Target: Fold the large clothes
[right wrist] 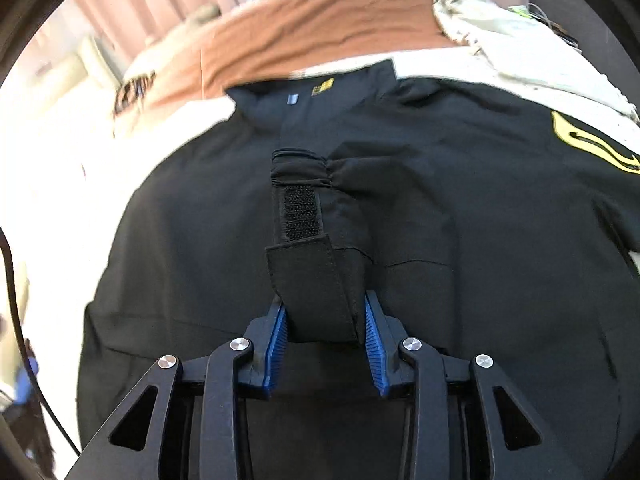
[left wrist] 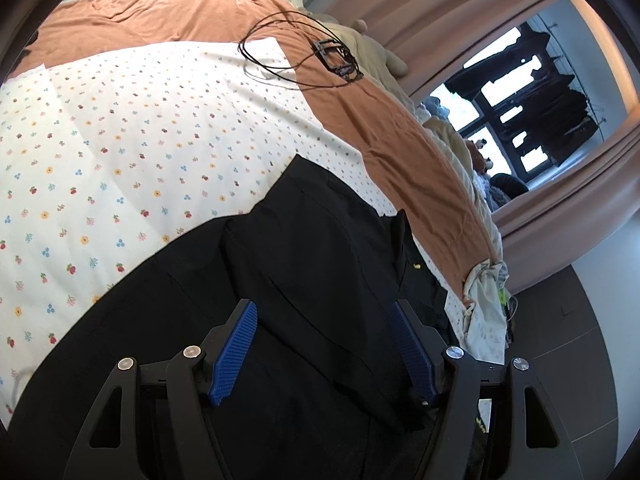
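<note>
A black jacket [right wrist: 440, 220] is lying spread across the near part of a bed, its collar pointing toward the far side in the right wrist view, with a yellow emblem [right wrist: 592, 148] showing on its right portion. One sleeve is folded in over the body, and its cuff [right wrist: 316, 280], with a strip of hook fastener [right wrist: 302, 212] and a gathered elastic edge, is sitting between the blue pads of the right gripper [right wrist: 325, 312]. Those jaws are pressing on the cuff from both sides, grasping it. In the left wrist view, the left gripper [left wrist: 324, 308] is hovering over a folded ridge of the same jacket [left wrist: 304, 240]; its jaws are standing wide apart with dark cloth lying between them, and the pads are not pinching it, so they are released.

Under the jacket, a white sheet with small flowers [left wrist: 120, 152] is covering the bed. Beyond it, farther off, an orange-brown blanket [left wrist: 168, 12] is lying rumpled. A coiled black cable [left wrist: 280, 52] with a small black frame [left wrist: 336, 58] is resting on the blanket's far right part. Pink curtains [left wrist: 452, 4] are hanging to the right, framing a window [left wrist: 516, 108].
</note>
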